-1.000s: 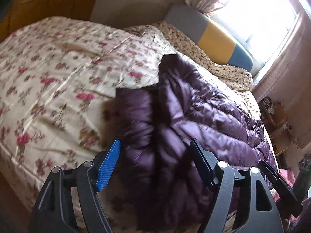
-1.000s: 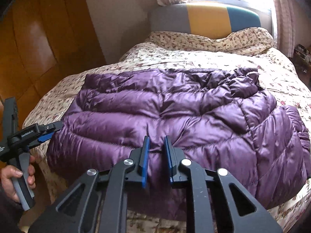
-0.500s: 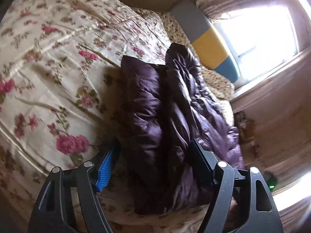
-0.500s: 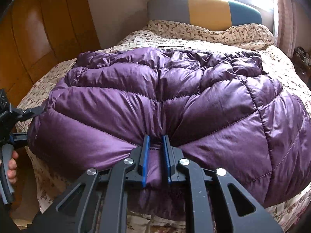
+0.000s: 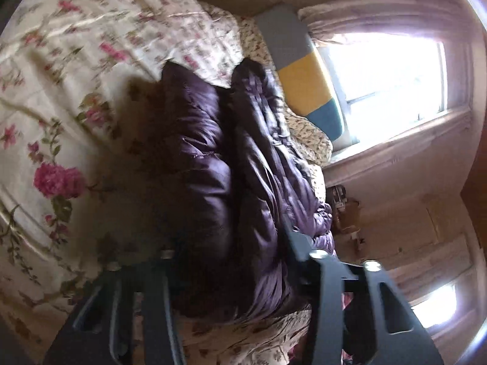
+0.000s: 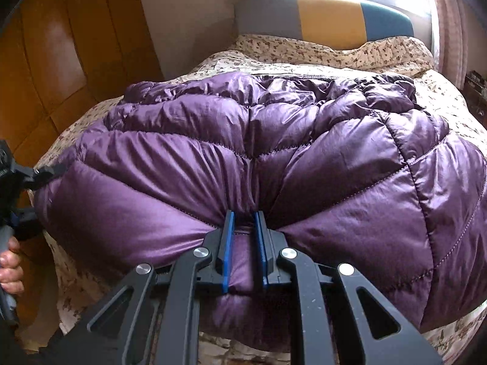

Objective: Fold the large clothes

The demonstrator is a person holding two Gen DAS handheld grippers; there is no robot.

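A quilted purple jacket (image 6: 304, 158) lies spread across the floral bed (image 6: 441, 97). My right gripper (image 6: 245, 237) is shut on a pinched fold of its near hem, blue pads pressing the fabric from both sides. In the left wrist view the jacket (image 5: 207, 158) runs away from me as a dark ridge. My left gripper (image 5: 231, 249) is closing on the jacket's end, whose padded bulk fills the gap between its jaws. From the right wrist view, the left gripper (image 6: 48, 172) sits at the jacket's left corner, held by a person's hand (image 6: 10, 270).
A grey, yellow and teal headboard (image 6: 328, 21) stands at the bed's far end below a bright window (image 5: 389, 70). Wooden wardrobe panels (image 6: 61, 60) line the left side. Small clutter (image 5: 341, 200) sits beside the bed on the far side.
The left gripper rolled and its jaws narrowed around the jacket's end. The right gripper dropped onto the hem, took a fold, then stayed still.
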